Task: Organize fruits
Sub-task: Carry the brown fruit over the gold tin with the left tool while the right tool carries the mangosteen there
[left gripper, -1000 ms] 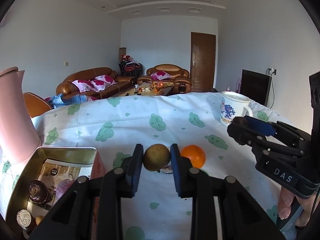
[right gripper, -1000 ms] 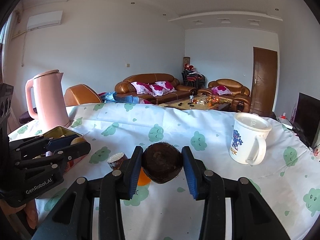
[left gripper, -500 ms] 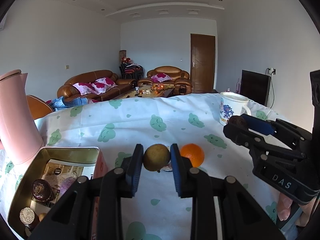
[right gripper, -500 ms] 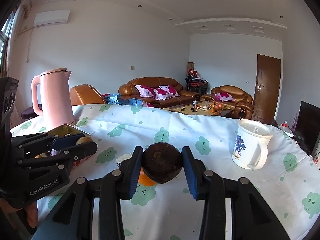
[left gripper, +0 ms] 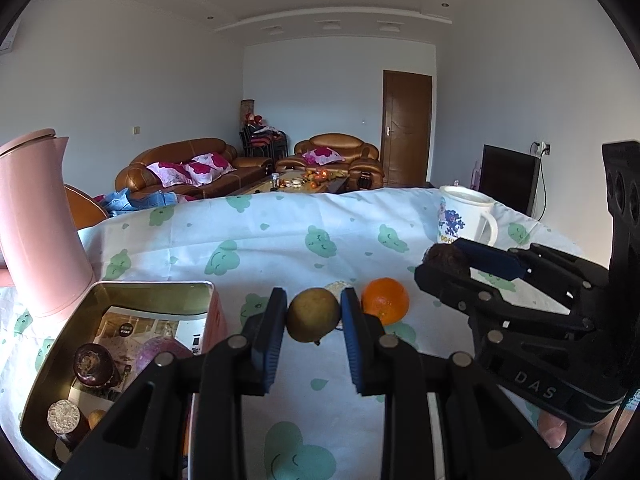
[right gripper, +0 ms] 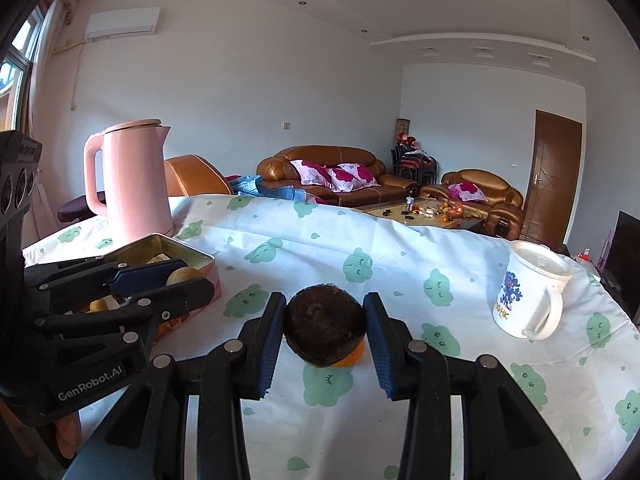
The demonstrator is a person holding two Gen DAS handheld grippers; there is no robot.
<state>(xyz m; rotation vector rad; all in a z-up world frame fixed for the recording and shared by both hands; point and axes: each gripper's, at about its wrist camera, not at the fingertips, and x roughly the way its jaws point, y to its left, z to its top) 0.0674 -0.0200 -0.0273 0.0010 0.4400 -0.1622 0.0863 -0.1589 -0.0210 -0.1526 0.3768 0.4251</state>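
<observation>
My left gripper (left gripper: 314,318) is shut on a small yellow-green round fruit (left gripper: 313,314), held above the tablecloth. An orange (left gripper: 385,301) lies on the cloth just right of it, with a pale-topped item half hidden behind the fruit. My right gripper (right gripper: 324,330) is shut on a dark brown round fruit (right gripper: 324,330); that orange (right gripper: 352,358) peeks out beneath it. An open gold tin (left gripper: 120,292) at lower left holds a dark purple fruit (left gripper: 93,364), a pinkish one and other pieces. The left gripper (right gripper: 192,280) hangs beside the tin (right gripper: 188,250).
A pink kettle (left gripper: 38,224) stands behind the tin at the left. A white mug (right gripper: 528,294) with a blue print sits at the right of the table. Sofas, a low table and a brown door lie beyond the table's far edge.
Both views have shifted a little, so the tin shows more of its inside and the kettle stands nearer the middle in the right wrist view. Both grips are unchanged.
</observation>
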